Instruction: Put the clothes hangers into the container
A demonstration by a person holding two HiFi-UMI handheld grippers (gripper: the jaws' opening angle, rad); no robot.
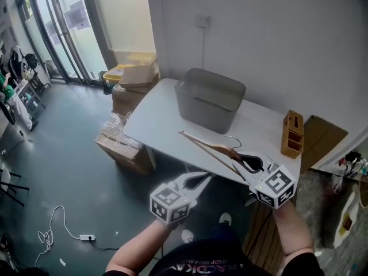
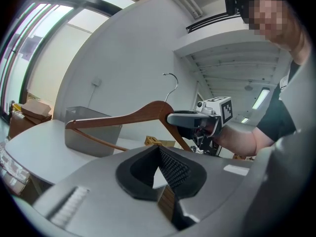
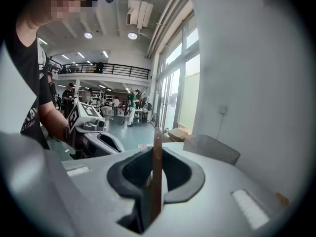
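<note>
**Wooden hanger in right gripper, short of the bin**

Hanger (image 1: 210, 146): brown varnished wood, smooth, with a shallow arched shoulder, a thin lower bar and a bent wire hook (image 1: 233, 138). It is held in the air over the near edge of the table (image 1: 155, 122), on the person's side of the container (image 1: 204, 111), and is not in it. The long arm of the hanger reaches out toward the container.

Container: grey plastic tub, matte, with rounded corners and an open top. It stands on the white table near the wall.

Right gripper (image 1: 246, 161): jaws pinch the hanger near its neck. Its own view shows the wood edge-on between the black pads. The forearm is stretched forward and the gripper is tipped slightly down.

Left gripper (image 1: 201, 180): it sits lower and to the left, just beside the right one, apart from the hanger. The tips of its ribbed black pads meet, and nothing can be seen pinched between them.

Wooden box (image 1: 293, 134): slatted, upright, at the table's right end. Cardboard boxes (image 1: 135, 82) are stacked on the floor beyond the table's far left end.
</note>
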